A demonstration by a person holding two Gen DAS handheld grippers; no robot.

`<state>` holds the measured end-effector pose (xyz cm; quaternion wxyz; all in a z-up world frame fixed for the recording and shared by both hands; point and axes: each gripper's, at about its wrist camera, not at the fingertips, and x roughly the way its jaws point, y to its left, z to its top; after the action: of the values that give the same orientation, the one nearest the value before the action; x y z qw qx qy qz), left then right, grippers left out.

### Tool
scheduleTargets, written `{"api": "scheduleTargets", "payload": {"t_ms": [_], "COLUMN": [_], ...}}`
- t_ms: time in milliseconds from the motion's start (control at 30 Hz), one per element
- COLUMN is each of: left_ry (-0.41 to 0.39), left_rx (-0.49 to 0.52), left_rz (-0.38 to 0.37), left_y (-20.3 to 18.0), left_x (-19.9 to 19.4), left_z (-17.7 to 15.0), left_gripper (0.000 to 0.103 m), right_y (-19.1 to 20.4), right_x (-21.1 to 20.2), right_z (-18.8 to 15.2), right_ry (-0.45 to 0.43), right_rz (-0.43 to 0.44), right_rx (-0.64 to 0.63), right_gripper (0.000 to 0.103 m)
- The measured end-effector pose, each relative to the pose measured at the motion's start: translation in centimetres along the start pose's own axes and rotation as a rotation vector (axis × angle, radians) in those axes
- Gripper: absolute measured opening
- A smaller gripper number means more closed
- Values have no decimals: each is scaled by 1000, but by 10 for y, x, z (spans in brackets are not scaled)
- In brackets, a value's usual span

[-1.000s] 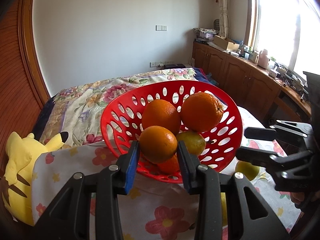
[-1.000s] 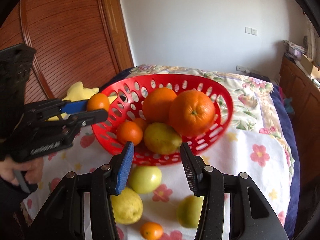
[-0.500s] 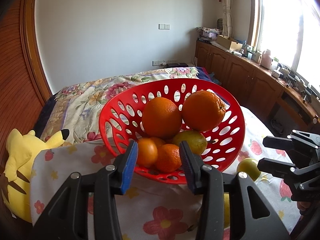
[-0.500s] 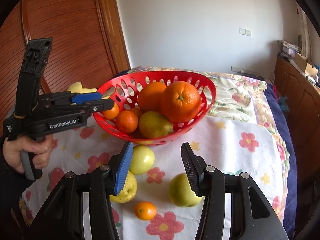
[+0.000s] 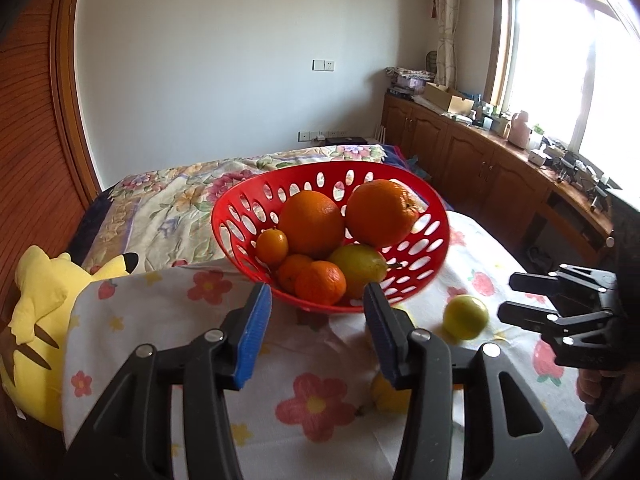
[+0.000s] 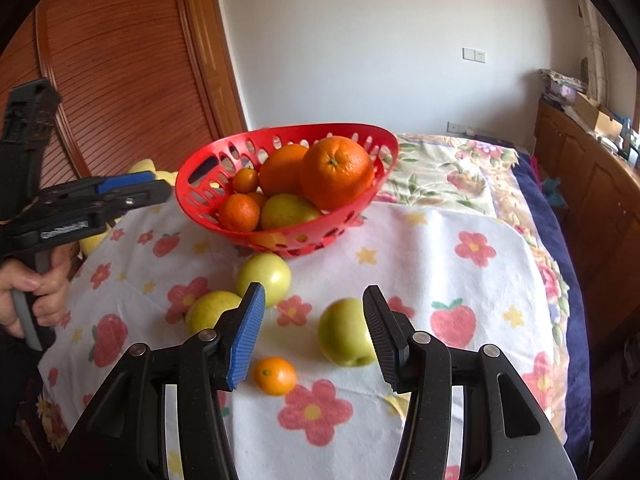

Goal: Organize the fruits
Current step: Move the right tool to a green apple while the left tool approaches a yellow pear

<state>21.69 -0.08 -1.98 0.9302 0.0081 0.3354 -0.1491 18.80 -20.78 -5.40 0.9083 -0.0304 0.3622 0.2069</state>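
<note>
The red basket (image 5: 240, 216) stands on a white cloth with flowers (image 6: 440, 272), which covers a surface in front of a bed with a floral quilt (image 5: 160, 200). Inside the basket lie two big oranges (image 6: 336, 172), three small mandarins (image 5: 320, 288) and one yellow-green fruit (image 5: 356, 266). The mandarins are at the front and left side of the pile, and the big oranges are behind them, touching each other.

The left gripper (image 5: 316, 328) is wide open and holds nothing. Its two fingers stand just in front of the basket, apart from the rim. The person's left hand (image 6: 28, 292) grips its handle at the left edge of the right wrist view.

The right gripper (image 6: 314, 332) is also wide open and empty. It hangs over the fruits that lie on the cloth. A green apple (image 6: 344, 338) is just beside its right finger, partly hidden by it. A small mandarin (image 6: 275, 376) lies near the left finger. Two more yellow-green fruits (image 6: 263, 278) lie between the gripper and the basket, touching each other; the left finger covers a part of the nearer one.

A yellow plush toy (image 5: 36, 320) sits at the left corner of the cloth. Wooden cabinets (image 5: 480, 160) run along the wall under the window.
</note>
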Motion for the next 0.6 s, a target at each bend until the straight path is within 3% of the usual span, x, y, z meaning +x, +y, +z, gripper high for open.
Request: {"api": "scheduleTargets", "payload": {"t_ms": [600], "left_ry": [35], "left_rx": [22], "left_rz": [-53], "left_y": [-28], "left_x": [-16], "left_z": [-42], "left_gripper": [49], "right_y": [-20], "right_x": [-1], "right_z": [-26], "right_ry": [28], "right_rz": [-40], "right_rx": [34], "right_gripper": [53]}}
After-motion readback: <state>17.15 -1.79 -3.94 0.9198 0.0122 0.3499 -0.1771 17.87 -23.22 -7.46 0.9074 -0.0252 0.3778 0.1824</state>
